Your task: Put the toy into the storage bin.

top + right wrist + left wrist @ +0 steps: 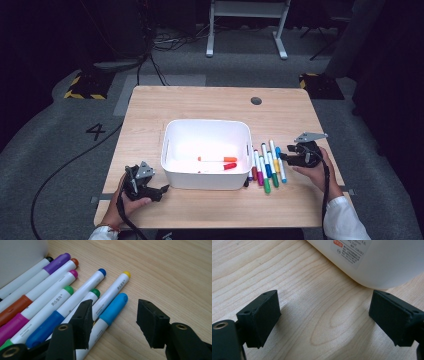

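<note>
White bin (176,175) on the wooden surface (200,102) is already holding two markers (218,162); about nine more (267,169) are lying beside it. Both the right gripper (113,322), nearest the light-blue marker (111,310), and the left gripper (324,317) are being held with jaws apart, empty.

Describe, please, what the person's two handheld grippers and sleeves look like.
Both grippers, left gripper and right gripper, are black, with a grey three-cornered plate on top and a black cable trailing back. Each has two blocky black jaws with small screw holes. The person wears white sleeves.
</note>
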`<state>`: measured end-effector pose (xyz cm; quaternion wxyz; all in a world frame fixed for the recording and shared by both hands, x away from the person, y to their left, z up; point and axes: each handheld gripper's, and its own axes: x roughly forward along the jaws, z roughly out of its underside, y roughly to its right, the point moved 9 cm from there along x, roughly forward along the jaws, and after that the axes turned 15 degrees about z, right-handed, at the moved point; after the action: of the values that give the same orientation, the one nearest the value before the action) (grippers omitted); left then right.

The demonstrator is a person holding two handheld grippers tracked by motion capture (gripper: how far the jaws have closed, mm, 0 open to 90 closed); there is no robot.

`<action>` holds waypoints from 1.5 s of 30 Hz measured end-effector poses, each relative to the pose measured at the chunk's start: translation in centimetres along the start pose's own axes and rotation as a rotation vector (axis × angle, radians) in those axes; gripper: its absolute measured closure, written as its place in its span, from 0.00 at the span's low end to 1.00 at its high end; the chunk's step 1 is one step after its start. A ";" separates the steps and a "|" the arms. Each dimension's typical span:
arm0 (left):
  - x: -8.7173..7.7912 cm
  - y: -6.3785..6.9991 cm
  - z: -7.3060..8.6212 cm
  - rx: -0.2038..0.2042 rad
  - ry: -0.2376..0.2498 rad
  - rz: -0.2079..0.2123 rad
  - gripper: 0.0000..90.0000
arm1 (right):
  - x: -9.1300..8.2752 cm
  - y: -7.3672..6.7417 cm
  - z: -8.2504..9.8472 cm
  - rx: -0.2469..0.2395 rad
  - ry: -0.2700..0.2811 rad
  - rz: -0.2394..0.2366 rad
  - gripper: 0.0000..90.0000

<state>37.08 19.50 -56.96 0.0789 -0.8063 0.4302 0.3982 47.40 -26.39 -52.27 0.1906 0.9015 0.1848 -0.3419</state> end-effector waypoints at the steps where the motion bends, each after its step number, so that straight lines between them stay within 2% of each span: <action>1: 0.0 0.0 0.0 -0.002 0.002 0.000 0.11 | 0.1 0.0 0.1 0.017 -0.003 -0.010 0.52; 6: 0.0 0.0 0.0 -0.002 0.003 0.000 0.11 | 0.8 -0.1 0.5 0.029 -0.018 -0.028 0.53; 10: 0.0 0.0 0.0 -0.001 0.003 -0.001 0.11 | 1.4 -0.1 0.9 0.013 -0.044 -0.009 0.53; 16: 0.0 0.0 0.0 -0.002 0.003 -0.001 0.11 | 2.0 0.4 1.5 0.027 -0.066 0.001 0.55; 25: 0.0 0.0 0.0 -0.001 0.002 -0.002 0.11 | 2.4 1.6 2.4 0.062 -0.096 0.033 0.67; 27: 0.0 0.0 0.0 0.001 0.001 -0.001 0.11 | 2.5 1.8 2.5 0.077 -0.095 0.043 0.73; 31: 0.0 0.0 0.0 0.000 0.002 -0.002 0.11 | 2.6 2.3 2.6 0.102 -0.090 0.066 0.82; 38: 0.0 0.0 0.0 -0.002 0.004 -0.001 0.11 | 2.4 2.9 2.7 0.107 -0.073 0.085 0.83; 41: 0.0 0.0 0.0 -0.001 0.003 -0.002 0.11 | 1.6 3.0 2.0 0.116 -0.026 0.060 0.83; 45: 0.0 0.0 0.0 -0.001 0.003 -0.001 0.11 | -0.5 2.9 0.2 0.134 0.058 0.029 0.83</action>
<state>37.09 19.48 -56.96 0.0779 -0.8073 0.4294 0.3972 48.32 -29.11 -51.47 0.1295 0.9243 0.1537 -0.3245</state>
